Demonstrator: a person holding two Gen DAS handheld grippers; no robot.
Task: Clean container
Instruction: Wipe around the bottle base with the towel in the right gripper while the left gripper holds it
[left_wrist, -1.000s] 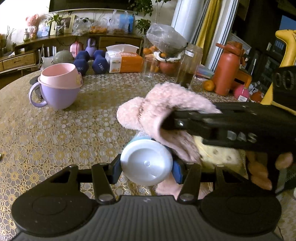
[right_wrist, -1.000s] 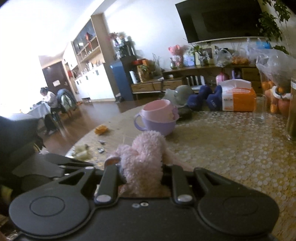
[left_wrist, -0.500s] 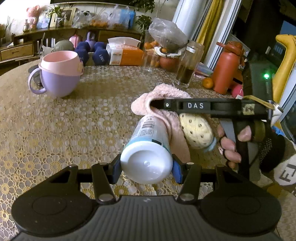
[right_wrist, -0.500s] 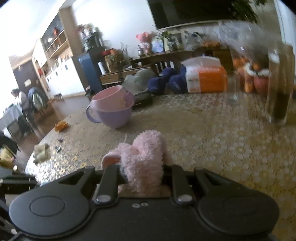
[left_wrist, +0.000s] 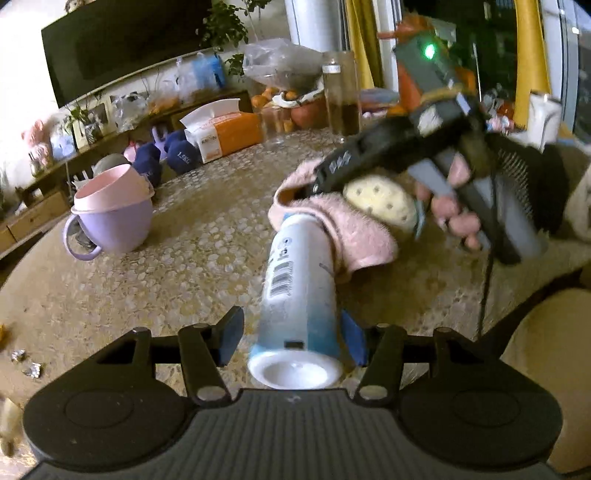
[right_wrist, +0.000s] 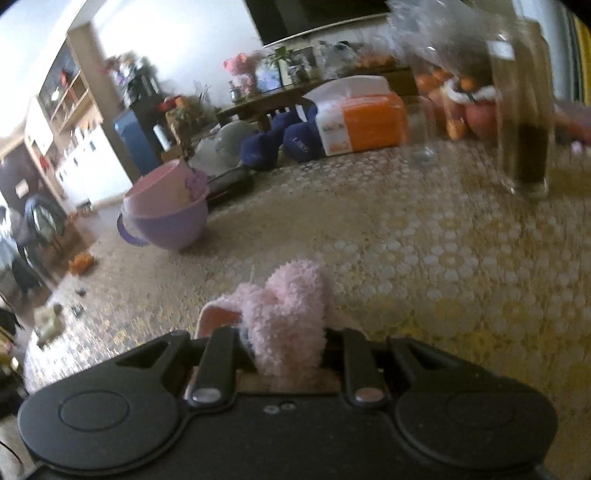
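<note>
We've got a round table (left_wrist: 207, 236) with a lacy cloth, cluttered along its far edge: orange tissue box (left_wrist: 225, 134), blue dumbbells (left_wrist: 177, 157), a tall glass jar (left_wrist: 341, 94), and a lilac cup (left_wrist: 110, 221) with a pink bowl (left_wrist: 110, 188) nested inside. The white container (left_wrist: 299, 280) lies tilted toward the middle, its base between the left gripper's (left_wrist: 291, 338) fingers, which have just been opening: left pad clear, right pad just beside it. The right gripper (right_wrist: 282, 341) comes in from the right, pinching a pink fluffy cloth (left_wrist: 351, 229) that touches the container's far end.
</note>
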